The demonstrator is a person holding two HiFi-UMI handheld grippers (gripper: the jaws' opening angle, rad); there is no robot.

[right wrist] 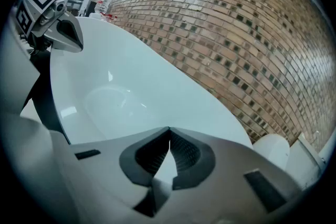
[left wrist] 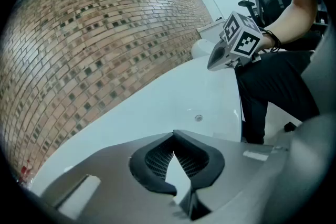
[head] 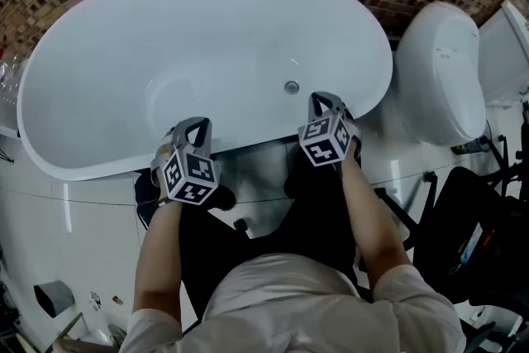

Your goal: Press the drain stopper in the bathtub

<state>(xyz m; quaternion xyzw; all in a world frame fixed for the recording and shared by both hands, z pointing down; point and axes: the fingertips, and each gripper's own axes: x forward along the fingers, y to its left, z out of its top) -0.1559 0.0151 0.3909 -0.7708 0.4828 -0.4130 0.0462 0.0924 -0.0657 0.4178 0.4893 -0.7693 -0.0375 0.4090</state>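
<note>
**Stopper just ahead of the right gripper, both grippers closed and empty**

The drain stopper (head: pixel 291 86) – a small round metal disc – sat low on the inside of the white bathtub (head: pixel 207 37), just under the rim on the person's side. Being round, it had no long axis to line up with, so the approach turned only on direction and reach.

The right gripper (head: pixel 325 101) was clearly the nearer one. It hung over the near rim, and the stopper lay just beyond its tips, a little to its left and lower down inside the tub. The left gripper (head: pixel 193 125) hovered over the same rim but well apart from the stopper, which lay off to its right. In the left gripper view the stopper (left wrist: pixel 198 118) showed ahead of the jaws and slightly right.

The right gripper view did not show the stopper at all – by my reading, the gripper's own body covered it.

Both pairs of jaws were pressed together at the tips with nothing between them, and only white tub showed through the gap behind.

Both forearms reached forward side by side, and the grippers pointed into the tub. A short drop forward and leftward by the right gripper looked like the likeliest way to press.
</note>
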